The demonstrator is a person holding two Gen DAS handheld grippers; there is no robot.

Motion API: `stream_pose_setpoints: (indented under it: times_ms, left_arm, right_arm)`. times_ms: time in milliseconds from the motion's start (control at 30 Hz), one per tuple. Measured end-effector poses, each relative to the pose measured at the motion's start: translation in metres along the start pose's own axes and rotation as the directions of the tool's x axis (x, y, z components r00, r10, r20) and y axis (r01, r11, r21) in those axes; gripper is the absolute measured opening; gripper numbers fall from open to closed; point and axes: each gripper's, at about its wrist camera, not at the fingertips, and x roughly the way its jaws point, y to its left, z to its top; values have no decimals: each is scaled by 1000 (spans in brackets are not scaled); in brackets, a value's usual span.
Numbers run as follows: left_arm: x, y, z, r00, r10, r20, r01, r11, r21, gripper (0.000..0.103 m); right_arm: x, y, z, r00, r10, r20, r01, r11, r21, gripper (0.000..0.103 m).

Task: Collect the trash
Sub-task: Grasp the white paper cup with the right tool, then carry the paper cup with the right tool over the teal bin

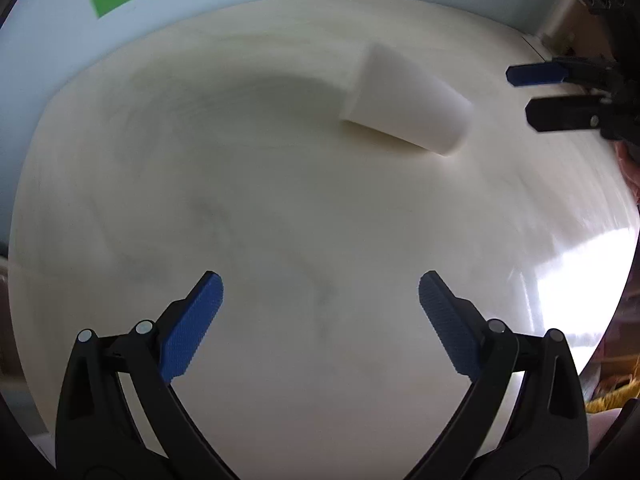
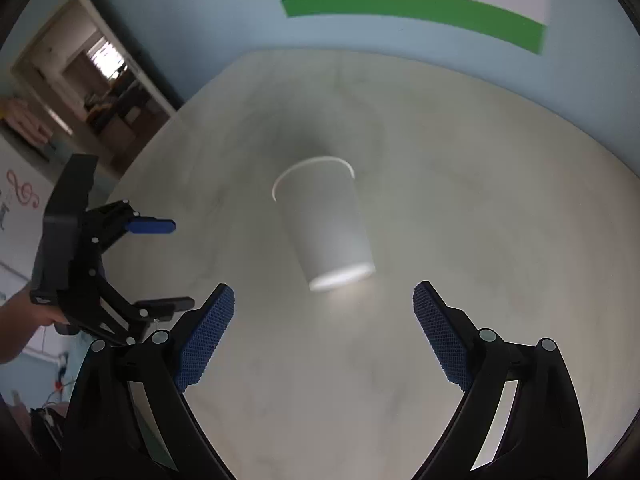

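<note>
Right wrist view showed a white paper cup point(image 2: 326, 224) lying on its side on the pale round table point(image 2: 500, 208), just ahead of the right gripper point(image 2: 323, 336), whose blue-padded fingers point(image 2: 208, 338) stood wide apart with nothing between them. The left gripper point(image 2: 162, 264) hovered to the cup's left, also spread and empty. A green-banded poster point(image 2: 416, 4) hung on the blue wall point(image 2: 208, 20) behind.

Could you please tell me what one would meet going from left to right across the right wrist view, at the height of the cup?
Left tool → cup → bare table.
</note>
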Motion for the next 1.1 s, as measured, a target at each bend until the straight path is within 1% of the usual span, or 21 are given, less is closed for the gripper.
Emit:
stream_pose_setpoints:
  times_ms: [67, 200, 333, 400, 433, 467, 567, 667, 800, 900, 933, 1000, 1033, 1100]
  left_arm:
    - [6, 11, 5, 1000, 1, -2, -1, 1000, -28, 96]
    - [15, 25, 13, 1000, -4, -8, 3, 999, -52, 96]
    - [23, 31, 22, 1000, -10, -6, 9, 998, -61, 96]
    - [26, 33, 26, 1000, -13, -3, 13, 998, -69, 96]
    - [28, 33, 28, 1000, -16, -3, 16, 997, -73, 96]
    - [29, 33, 30, 1000, -18, -5, 18, 997, -78, 96]
    - [33, 31, 35, 1000, -28, -9, 27, 997, -73, 96]
    - [34, 17, 44, 999, -33, -8, 33, 999, -30, 96]
    - [29, -21, 59, 999, -52, 11, 51, 997, 49, 96]
    - [27, -64, 74, 996, -84, 21, 80, 988, 132, 96]
    - [28, -81, 80, 995, -97, 23, 92, 981, 169, 96]
    - [25, -120, 80, 993, -121, 20, 113, 966, 231, 96]
    - [25, -139, 83, 991, -135, 17, 126, 956, 266, 96]
    - [26, -186, 86, 985, -175, 2, 162, 920, 356, 96]
  right_arm:
    - [12, -1, 9, 1000, 15, -27, -16, 1000, -10, 90]
    - [36, 0, 22, 998, 9, -57, -12, 998, -54, 90]
    - [53, -3, 24, 996, 13, -88, -18, 998, -64, 90]
    - [60, -6, 23, 995, 27, -95, -33, 998, -60, 86]
    - [62, -8, 22, 994, 39, -105, -45, 997, -59, 70]
    - [65, -9, 20, 992, 41, -119, -48, 997, -60, 63]
    - [51, -14, 9, 995, 53, -85, -55, 998, -31, 61]
    - [26, -23, -3, 997, 61, -43, -61, 998, 6, 61]
    - [-16, -44, -33, 999, 37, 26, -39, 997, 70, 61]
    - [-62, -65, -79, 996, -10, 87, -4, 987, 158, 61]
    - [-75, -70, -95, 994, -25, 102, 6, 983, 182, 61]
    - [-97, -78, -122, 989, -62, 137, 28, 971, 238, 61]
    - [-113, -85, -145, 984, -90, 151, 45, 959, 280, 61]
    - [-143, -96, -194, 975, -134, 176, 61, 928, 368, 61]
